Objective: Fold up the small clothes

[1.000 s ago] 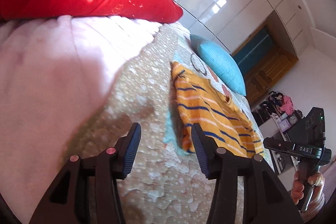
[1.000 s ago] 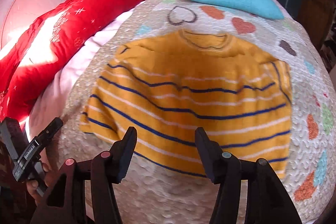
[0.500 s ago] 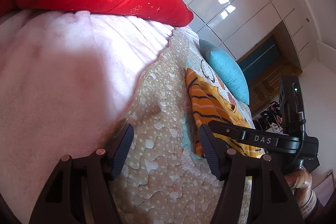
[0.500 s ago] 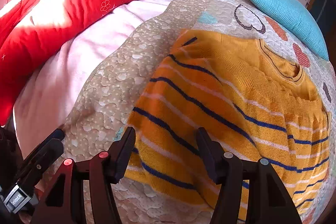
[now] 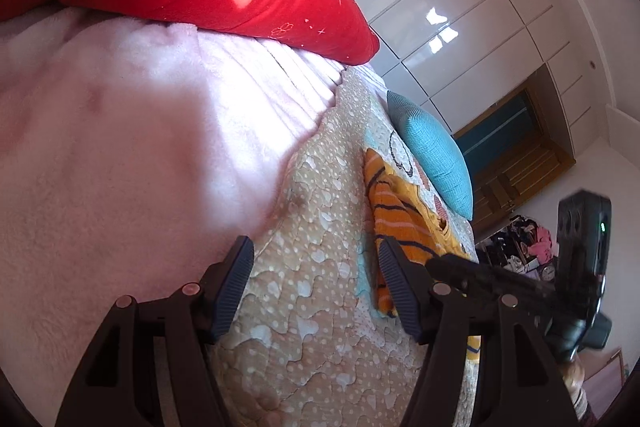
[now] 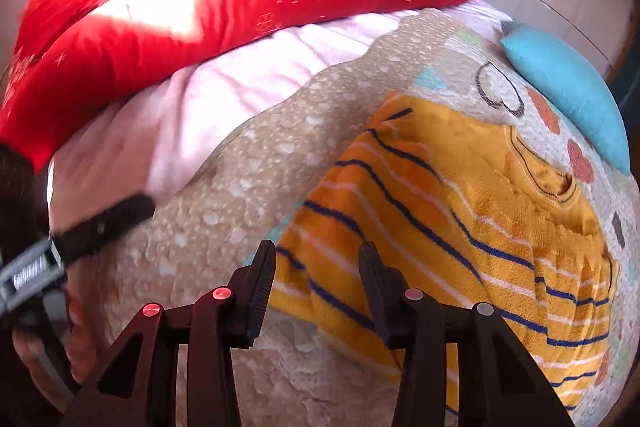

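An orange sweater (image 6: pixel 460 227) with blue and white stripes lies flat on the quilted bedspread (image 6: pixel 240 187). My right gripper (image 6: pixel 317 249) hovers low over its near left corner. Its jaws are closing, the hem's corner shows between them, and the pads do not press on it. My left gripper (image 5: pixel 314 247) stands open over the bare bedspread (image 5: pixel 320 307) left of the sweater (image 5: pixel 396 211), with nothing between its fingers. The right tool's black body (image 5: pixel 500 287) crosses the left wrist view just behind the left gripper's right finger.
A red pillow (image 6: pixel 200 7) and a pink blanket (image 6: pixel 220 75) fill the far left of the bed. A blue cushion (image 6: pixel 568 83) lies beyond the sweater's collar. White wardrobe doors (image 5: pixel 460 7) stand behind the bed. A hand grips the right tool at the lower right.
The right gripper has swung left from the sweater's middle to its near left corner, rolling as it went, and its jaws have narrowed. The left gripper's jaws widened and it drifted slightly.
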`<action>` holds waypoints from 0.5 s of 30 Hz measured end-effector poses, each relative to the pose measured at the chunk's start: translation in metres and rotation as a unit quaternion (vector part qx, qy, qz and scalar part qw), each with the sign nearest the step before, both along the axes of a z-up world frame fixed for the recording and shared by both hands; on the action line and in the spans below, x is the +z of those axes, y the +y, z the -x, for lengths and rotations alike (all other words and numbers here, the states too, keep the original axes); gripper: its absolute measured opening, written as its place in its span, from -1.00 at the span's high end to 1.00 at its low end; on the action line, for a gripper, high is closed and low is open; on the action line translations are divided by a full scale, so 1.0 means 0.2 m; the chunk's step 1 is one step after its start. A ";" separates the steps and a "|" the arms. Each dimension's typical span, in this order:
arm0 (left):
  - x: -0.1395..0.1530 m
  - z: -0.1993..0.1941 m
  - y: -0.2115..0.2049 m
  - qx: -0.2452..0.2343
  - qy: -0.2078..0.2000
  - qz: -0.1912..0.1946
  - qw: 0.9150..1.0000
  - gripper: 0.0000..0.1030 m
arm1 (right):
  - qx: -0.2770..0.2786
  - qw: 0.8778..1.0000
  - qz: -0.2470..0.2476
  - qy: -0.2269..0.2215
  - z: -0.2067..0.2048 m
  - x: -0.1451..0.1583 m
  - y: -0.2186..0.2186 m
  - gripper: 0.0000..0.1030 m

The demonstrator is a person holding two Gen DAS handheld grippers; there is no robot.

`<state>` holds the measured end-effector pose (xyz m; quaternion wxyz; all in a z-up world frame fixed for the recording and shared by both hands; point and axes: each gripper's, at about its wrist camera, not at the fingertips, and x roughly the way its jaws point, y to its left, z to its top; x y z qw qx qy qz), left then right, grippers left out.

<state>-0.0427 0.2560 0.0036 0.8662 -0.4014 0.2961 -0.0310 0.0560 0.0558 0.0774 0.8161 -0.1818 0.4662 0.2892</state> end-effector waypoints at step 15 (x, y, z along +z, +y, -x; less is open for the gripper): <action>-0.02 0.03 0.10 0.045 0.009 0.009 0.999 -0.24 | 0.133 0.960 0.190 -0.157 0.24 -0.28 0.21 0.71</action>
